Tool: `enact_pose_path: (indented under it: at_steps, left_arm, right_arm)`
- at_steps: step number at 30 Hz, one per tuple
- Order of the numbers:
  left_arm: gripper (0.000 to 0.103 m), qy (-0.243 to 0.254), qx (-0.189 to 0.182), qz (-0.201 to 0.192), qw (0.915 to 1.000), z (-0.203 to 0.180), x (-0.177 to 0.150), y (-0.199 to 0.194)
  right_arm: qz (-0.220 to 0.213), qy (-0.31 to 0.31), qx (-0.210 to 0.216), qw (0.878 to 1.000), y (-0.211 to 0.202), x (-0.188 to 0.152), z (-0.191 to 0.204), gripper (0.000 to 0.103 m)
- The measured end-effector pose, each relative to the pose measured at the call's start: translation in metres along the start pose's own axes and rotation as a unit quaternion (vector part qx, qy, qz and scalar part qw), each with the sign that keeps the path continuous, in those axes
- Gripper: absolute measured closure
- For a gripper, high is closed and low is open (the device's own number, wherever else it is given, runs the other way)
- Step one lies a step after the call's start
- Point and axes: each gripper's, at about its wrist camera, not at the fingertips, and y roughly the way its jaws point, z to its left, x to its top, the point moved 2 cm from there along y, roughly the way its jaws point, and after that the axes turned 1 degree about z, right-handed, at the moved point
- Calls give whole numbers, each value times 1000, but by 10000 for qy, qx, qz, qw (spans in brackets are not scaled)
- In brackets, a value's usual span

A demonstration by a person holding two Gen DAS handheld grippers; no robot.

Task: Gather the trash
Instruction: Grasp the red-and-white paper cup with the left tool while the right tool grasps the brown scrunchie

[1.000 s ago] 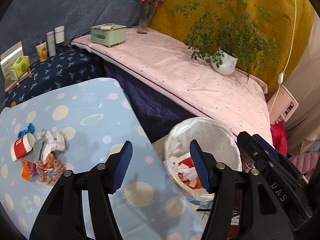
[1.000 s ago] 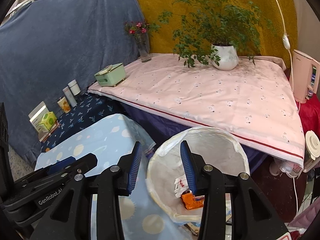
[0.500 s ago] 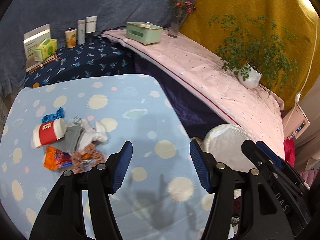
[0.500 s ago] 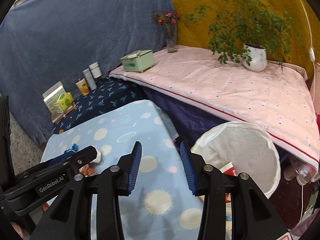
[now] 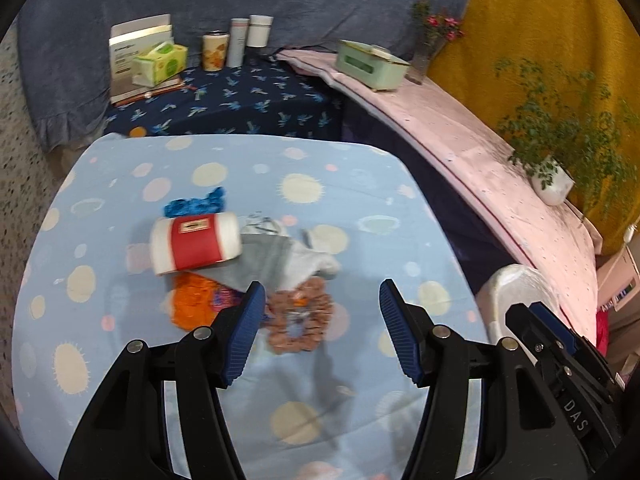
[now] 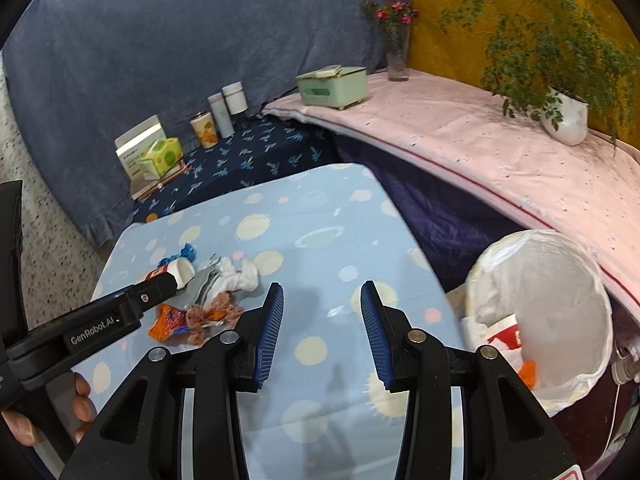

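Both grippers, left (image 5: 322,312) and right (image 6: 322,316), have jaws apart with nothing between them. The trash pile sits just ahead of the left one: paper cup (image 5: 196,242), orange wrapper (image 5: 194,306), tissue (image 5: 280,256); bin (image 6: 560,280) is off to the right. All looks light and crushable: pinch the cup across its wall, the wrapper by a crumpled fold, since film likely slips.

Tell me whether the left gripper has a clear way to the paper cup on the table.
Probably yes: left gripper is open and empty, and the paper cup lies uncovered just beyond it.
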Motion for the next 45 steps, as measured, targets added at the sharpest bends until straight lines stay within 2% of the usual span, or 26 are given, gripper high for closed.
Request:
enact_pose_path:
  at_steps: [9,14,20,26,28,31,33,34,40,45]
  left_arm:
    - [47,-391,348,71,9986,80,2,13]
    - [40,-348,413,138,9984,106,6,28]
    - [40,-415,152,267,9987,125,15,51]
    - [42,-165,-100,274,9994,113,21,66]
    - [49,-59,-149,253,9996,106,23,69]
    - [69,-16,-238,337,9991,101,23,75]
    - [81,-40,-292,377,9989,99,23,77]
    - [84,-48,-331,414,9986,98,22,79]
    - [95,72,-370,361,9986,84,19,77]
    - [97,129,-438,216,9987,69,21,63]
  right_arm:
    - [438,-293,144,9985,48,-16,46,63]
    - [677,-360,151,9969,77,-22,62,63]
    - [904,-436,130,9949,110,-26,76,63]
    - [1154,-485,89,9921,139,-32,84,63]
    - [1234,-483,89,9911,146,-34,85,67]
    - [1382,-488,137,9891,155,-39,87,84]
    - [1394,-472,147,9890,158,-41,86,86]
    - [1401,-460,160,9889,159,-42,85,87]
    - [1331,-396,187,9901,153,-40,80,91]
    - [1112,-246,205,9933,134,-30,68,92]
